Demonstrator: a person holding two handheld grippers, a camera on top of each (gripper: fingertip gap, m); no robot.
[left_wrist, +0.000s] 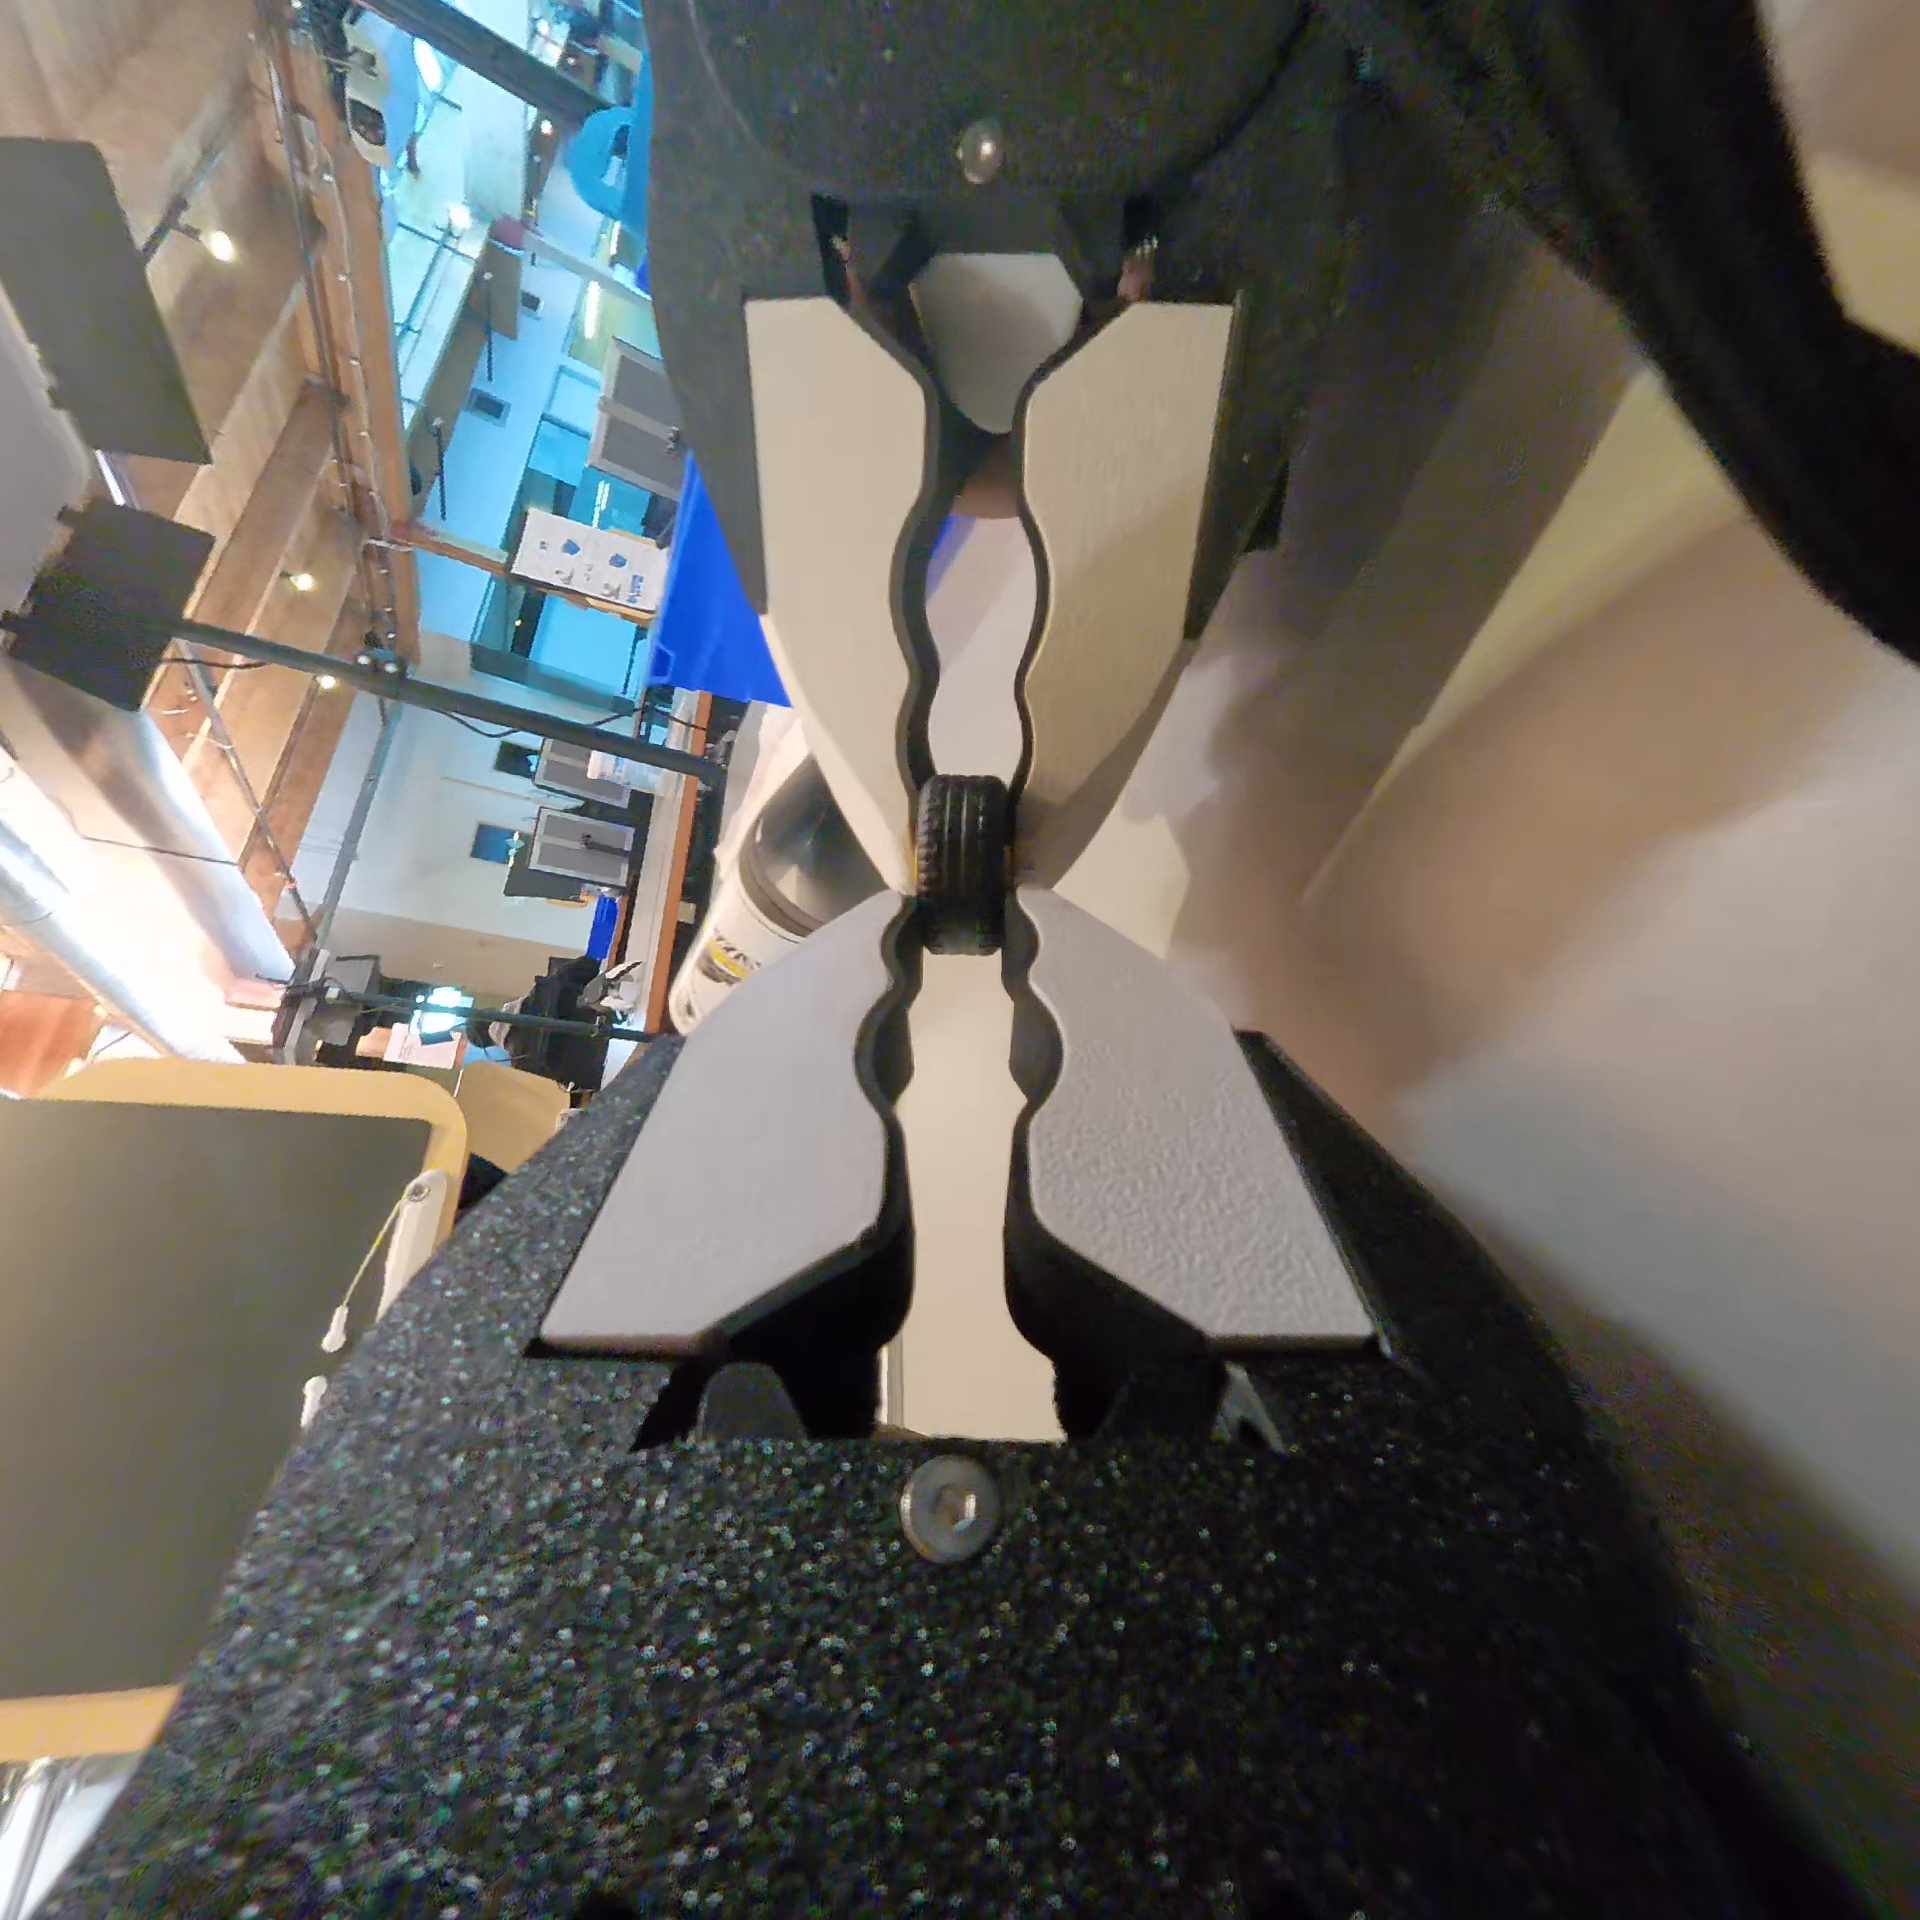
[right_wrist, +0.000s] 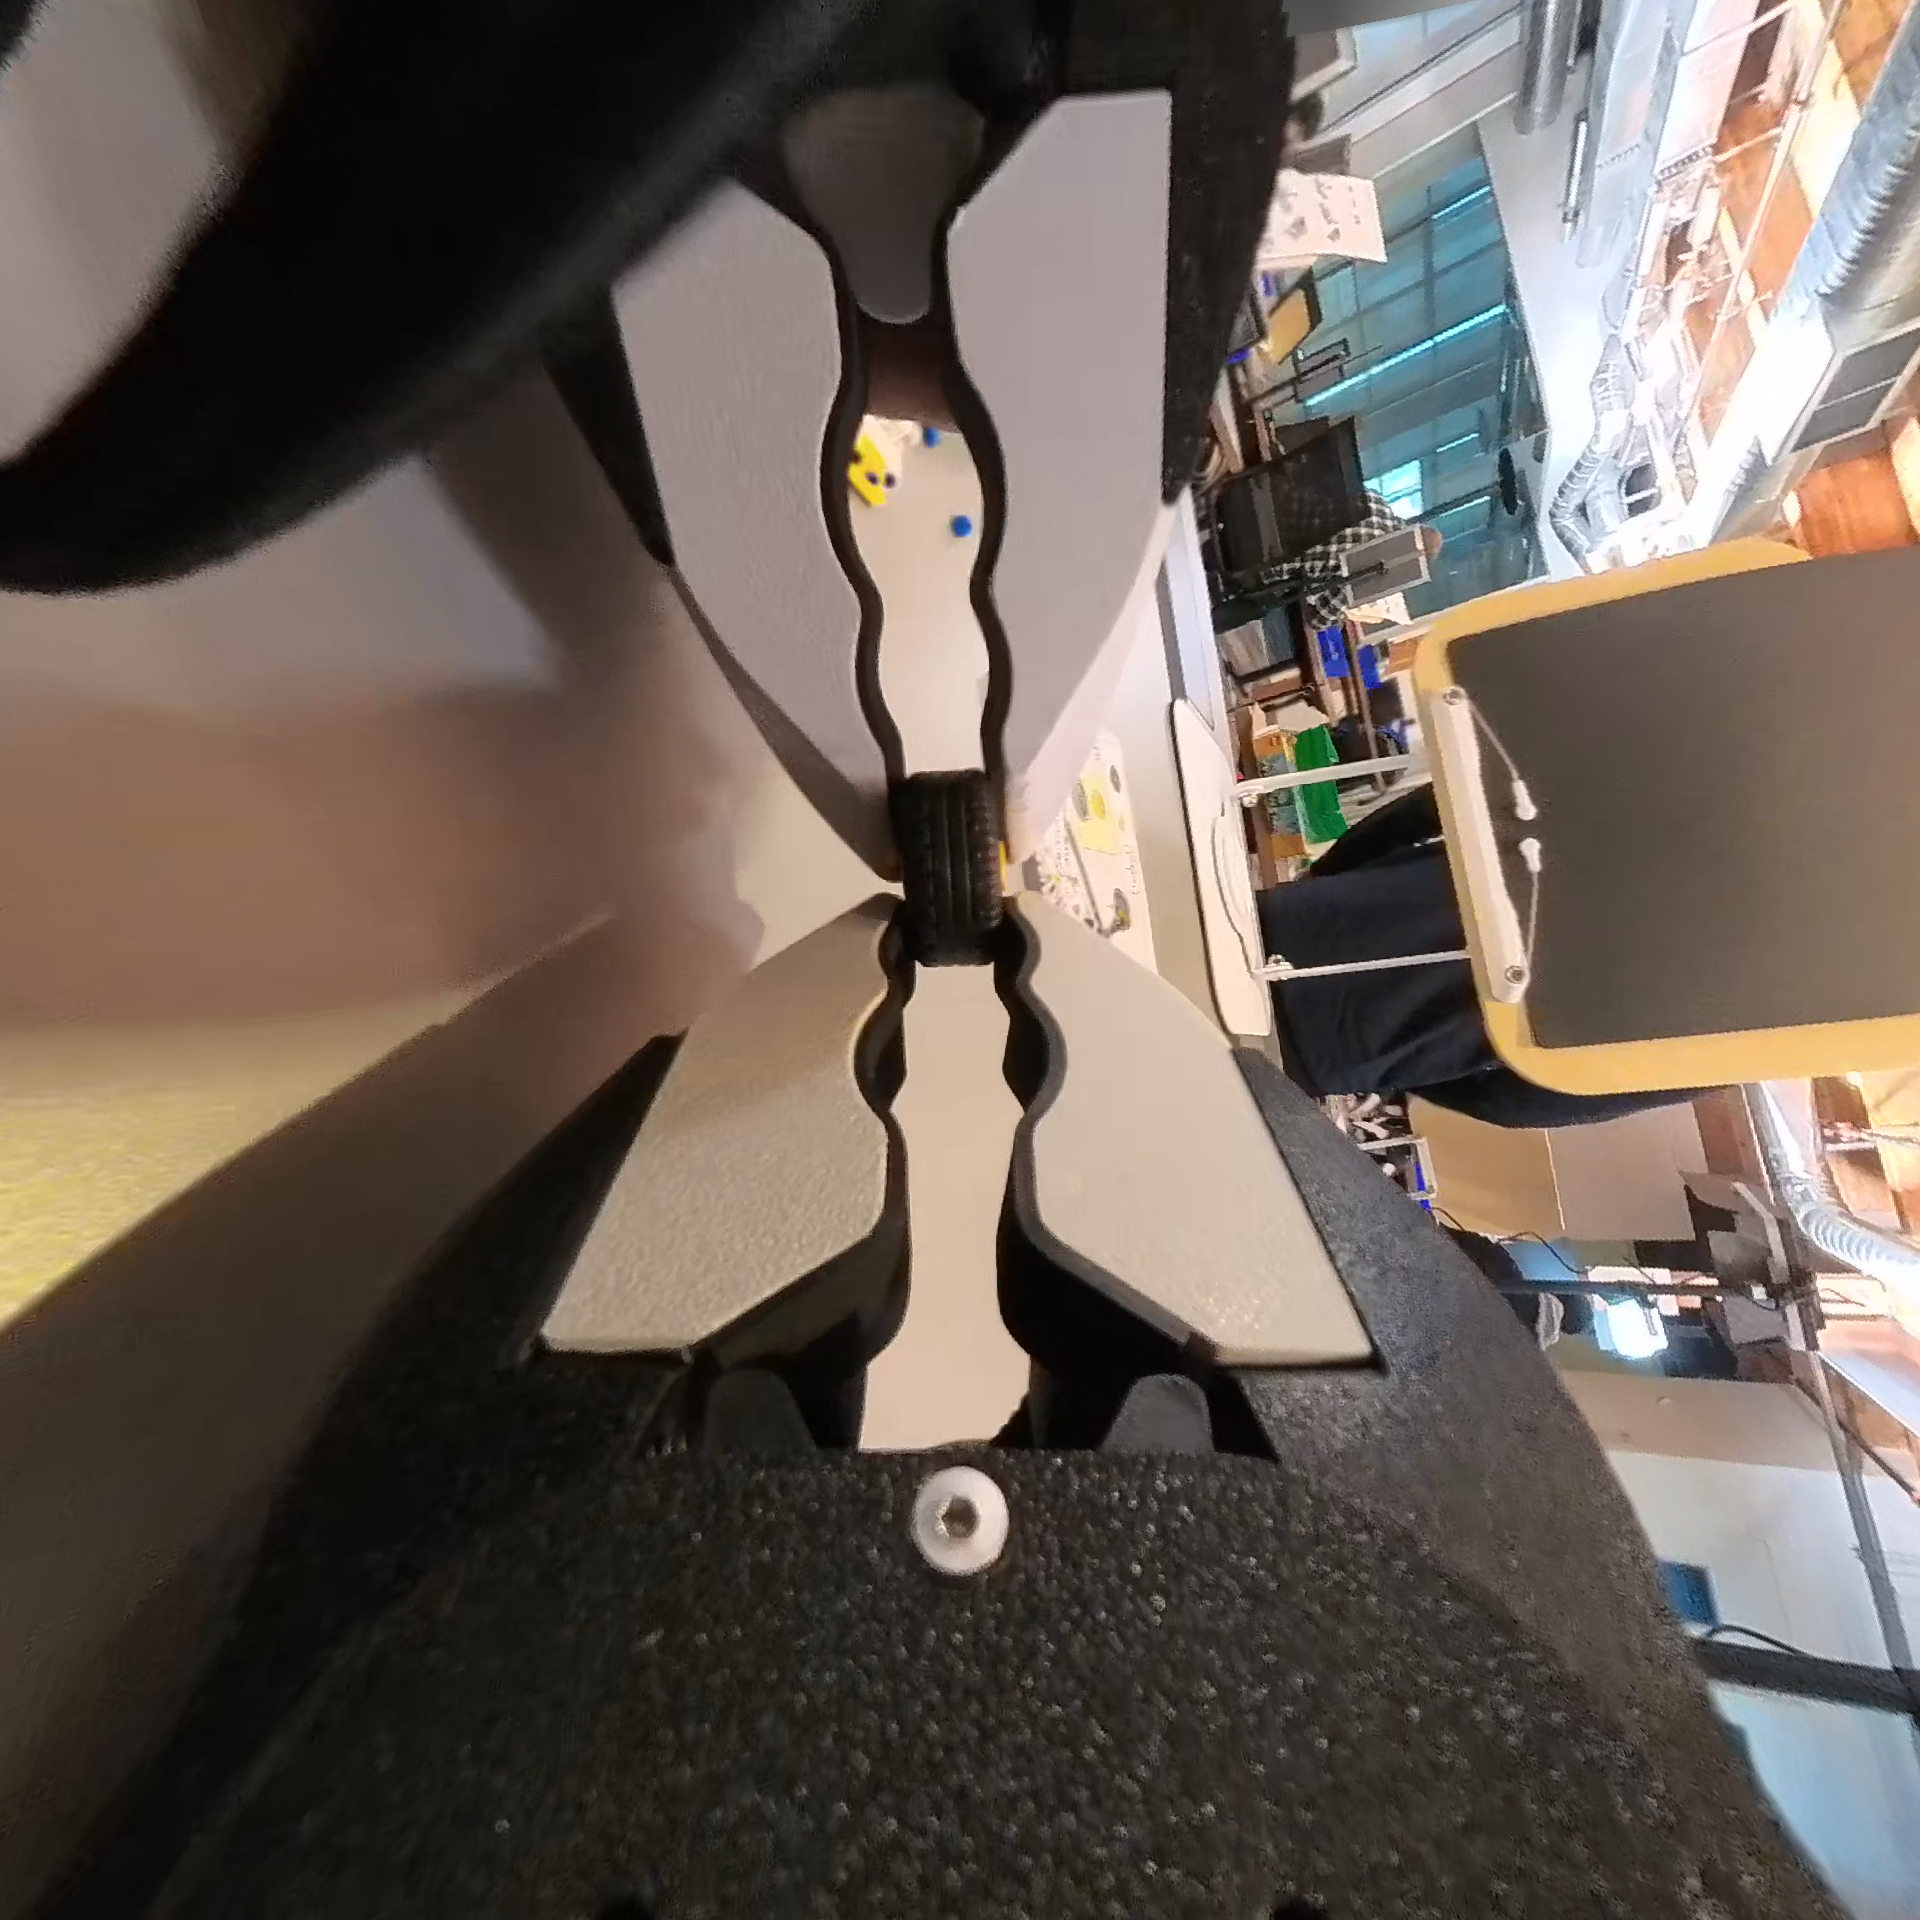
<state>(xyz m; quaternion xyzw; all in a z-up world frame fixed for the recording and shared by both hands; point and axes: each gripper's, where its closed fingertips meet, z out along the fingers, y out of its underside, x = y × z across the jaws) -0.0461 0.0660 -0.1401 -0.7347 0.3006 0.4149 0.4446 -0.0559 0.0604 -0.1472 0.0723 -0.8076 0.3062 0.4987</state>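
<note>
A small black toy tyre with a yellow hub (left_wrist: 961, 864) sits between two pairs of grey fingers that meet tip to tip. My left gripper (left_wrist: 961, 927) comes in from the bottom of the left wrist view and is shut on the tyre's near end. The right gripper (left_wrist: 966, 821) reaches in from the top and pinches the far end. In the right wrist view the same tyre (right_wrist: 948, 868) is pinched by my right gripper (right_wrist: 951, 935) from below, with the left gripper (right_wrist: 945, 810) opposite. Both are held in the air over a white table (right_wrist: 935, 623).
A white canister with a grey top (left_wrist: 769, 894) and a blue bin (left_wrist: 717, 603) lie behind the fingers. A yellow piece (right_wrist: 868, 483) and small blue bits lie on the table. A printed sheet (right_wrist: 1101, 842), a wood-edged black panel (right_wrist: 1683, 800) and a seated person (right_wrist: 1371, 935) are to the right. Only a small space, under 4 cm, lies between the two pairs of fingers.
</note>
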